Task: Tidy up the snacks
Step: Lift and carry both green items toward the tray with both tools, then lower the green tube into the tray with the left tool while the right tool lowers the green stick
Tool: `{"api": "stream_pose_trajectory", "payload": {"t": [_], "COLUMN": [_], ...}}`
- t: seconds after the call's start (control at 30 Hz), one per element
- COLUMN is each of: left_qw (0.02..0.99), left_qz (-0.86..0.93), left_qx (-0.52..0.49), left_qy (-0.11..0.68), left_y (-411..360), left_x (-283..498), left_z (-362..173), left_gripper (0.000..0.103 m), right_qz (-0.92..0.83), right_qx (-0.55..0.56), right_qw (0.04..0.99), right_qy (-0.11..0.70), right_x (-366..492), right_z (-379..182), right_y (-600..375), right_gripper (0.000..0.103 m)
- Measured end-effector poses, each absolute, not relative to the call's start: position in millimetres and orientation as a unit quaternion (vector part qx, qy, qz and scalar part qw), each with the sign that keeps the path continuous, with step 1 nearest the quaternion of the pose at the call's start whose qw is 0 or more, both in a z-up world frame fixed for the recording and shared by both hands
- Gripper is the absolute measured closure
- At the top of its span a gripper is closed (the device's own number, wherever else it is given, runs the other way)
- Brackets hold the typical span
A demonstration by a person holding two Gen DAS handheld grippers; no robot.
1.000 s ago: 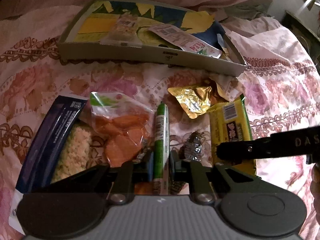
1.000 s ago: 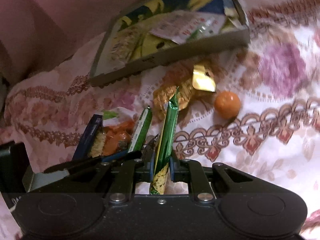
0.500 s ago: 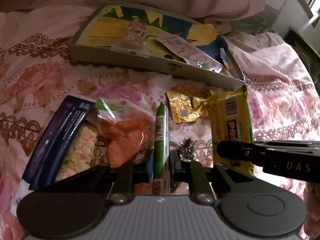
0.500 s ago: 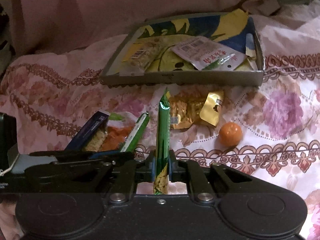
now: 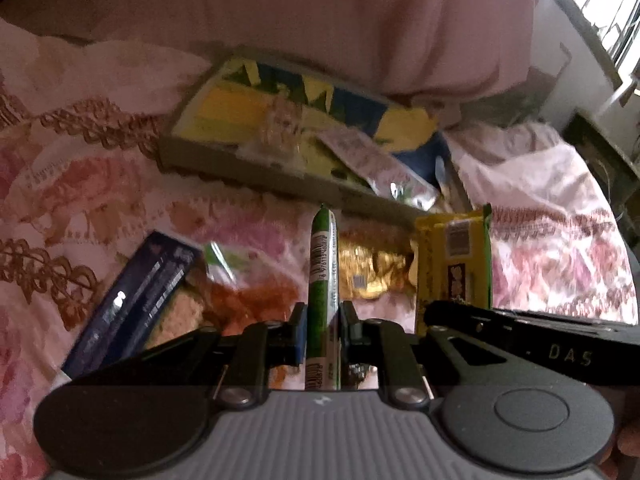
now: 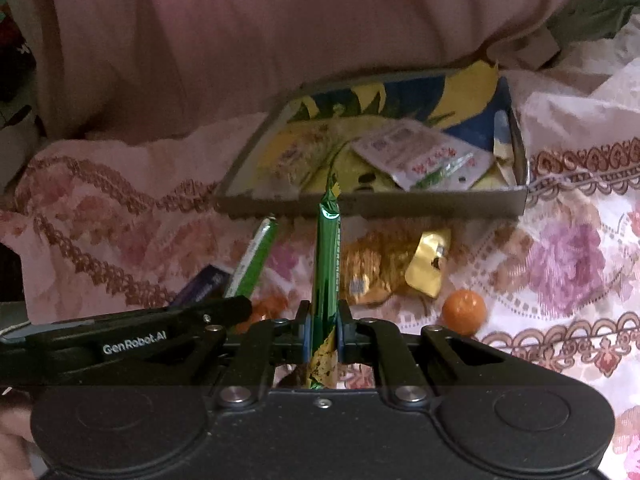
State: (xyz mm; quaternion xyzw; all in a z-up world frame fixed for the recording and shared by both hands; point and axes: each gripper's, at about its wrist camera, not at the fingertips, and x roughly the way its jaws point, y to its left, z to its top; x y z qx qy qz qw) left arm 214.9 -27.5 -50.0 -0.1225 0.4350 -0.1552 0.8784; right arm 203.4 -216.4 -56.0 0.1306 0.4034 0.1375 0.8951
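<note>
My left gripper (image 5: 323,330) is shut on a thin green snack stick (image 5: 322,264), held upright above the bedspread. My right gripper (image 6: 323,332) is shut on a flat green and yellow snack packet (image 6: 326,268), seen edge on; the same packet shows face on in the left wrist view (image 5: 454,264). A shallow cardboard box (image 6: 372,204) with a yellow and blue lining lies ahead of both grippers and holds a white and red packet (image 6: 420,158) and a clear packet (image 5: 280,124). The left gripper's stick also shows in the right wrist view (image 6: 256,258).
On the floral bedspread lie a dark blue packet (image 5: 132,300), an orange snack bag (image 5: 248,300), a crumpled gold wrapper (image 6: 392,272) and a small orange ball (image 6: 464,312). A pink pillow (image 6: 280,40) rises behind the box.
Both grippers have lifted and moved toward the box, each keeping its snack. The box now sits closer and more level in both views.
</note>
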Motion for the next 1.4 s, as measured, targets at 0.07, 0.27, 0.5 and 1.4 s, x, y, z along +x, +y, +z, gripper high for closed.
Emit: {"api": "stream_pose_trajectory", "payload": {"t": [0.07,0.27,0.5,1.4], "left_qw": [0.886,0.897,0.924,0.923], "left_qz": [-0.149,-0.142,-0.135,-0.152], "left_qx": [-0.125,-0.126,-0.125,-0.111], "left_qy": [0.422,0.399,0.335,0.336], "left_y": [-26,-29,-45,-73], "left_x": [216,237,284,377], "left_z": [-46,-26,-3,-66], "left_gripper": [0.085,0.085,0.085,0.085], "right_qz": [0.133,0.117,0.062,-0.017], "right_qx": [0.131,0.143,0.103,0.013], "right_qw": [0.902,0.919,0.951,0.952], "right_qy": [0.39,0.348,0.285,0.304], "right_x": [205,221,254,344], "right_z": [-53,-44,-31,-72], "right_y": [-218,-230,-248,-243], "right_gripper": [0.091,0.091,0.091,0.091]}}
